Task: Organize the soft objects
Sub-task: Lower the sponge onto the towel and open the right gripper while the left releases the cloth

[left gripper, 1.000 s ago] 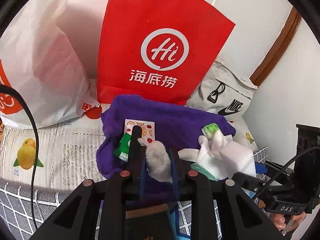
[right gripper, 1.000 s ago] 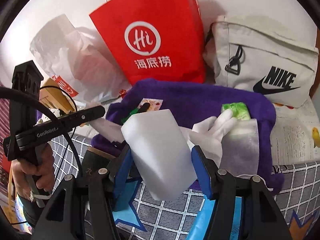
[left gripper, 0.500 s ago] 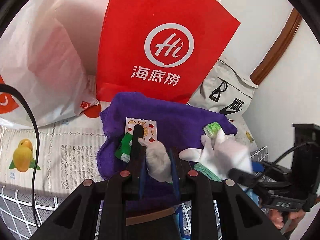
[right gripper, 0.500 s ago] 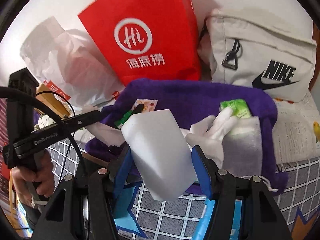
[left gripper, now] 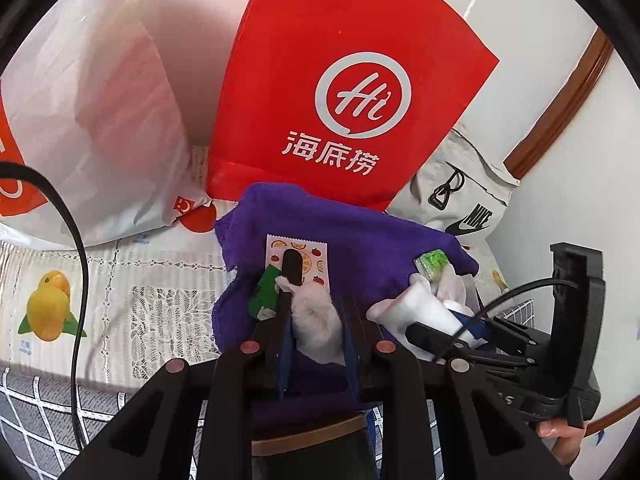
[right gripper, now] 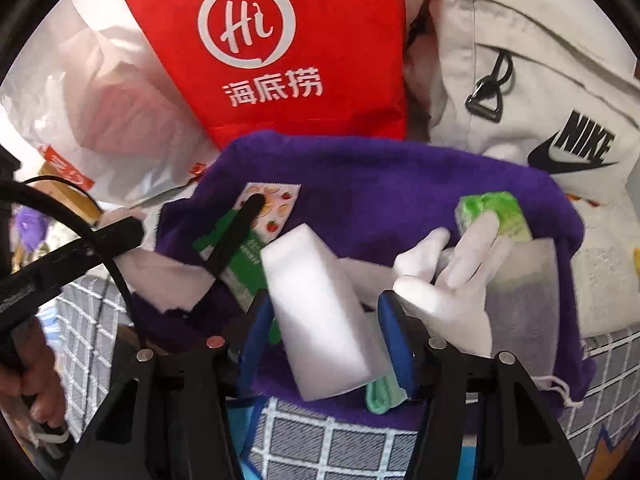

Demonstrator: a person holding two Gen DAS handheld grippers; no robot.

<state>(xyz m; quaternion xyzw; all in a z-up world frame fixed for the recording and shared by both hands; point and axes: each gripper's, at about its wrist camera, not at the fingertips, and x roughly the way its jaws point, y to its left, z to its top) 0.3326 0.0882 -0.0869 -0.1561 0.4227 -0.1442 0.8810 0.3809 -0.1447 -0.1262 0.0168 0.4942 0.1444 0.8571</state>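
Grippers, two in number, are working over one purple towel (right gripper: pixel 400 184) spread before one red paper bag (left gripper: pixel 340 92), one translucent plastic bag (left gripper: pixel 100 112) and one grey Nike bag (right gripper: pixel 540 100): the left gripper (left gripper: pixel 316 312) is clamping one white glove (left gripper: pixel 316 320), while the right gripper (right gripper: pixel 328 312) is squeezing one white sponge block (right gripper: pixel 320 312) between its blue pads. Lying on the towel are one fruit-printed sachet (right gripper: pixel 276 204), one dark green packet (right gripper: pixel 244 260), one light green tissue pack (right gripper: pixel 496 212) and a second white glove (right gripper: pixel 452 280), which is touching the tissue pack.
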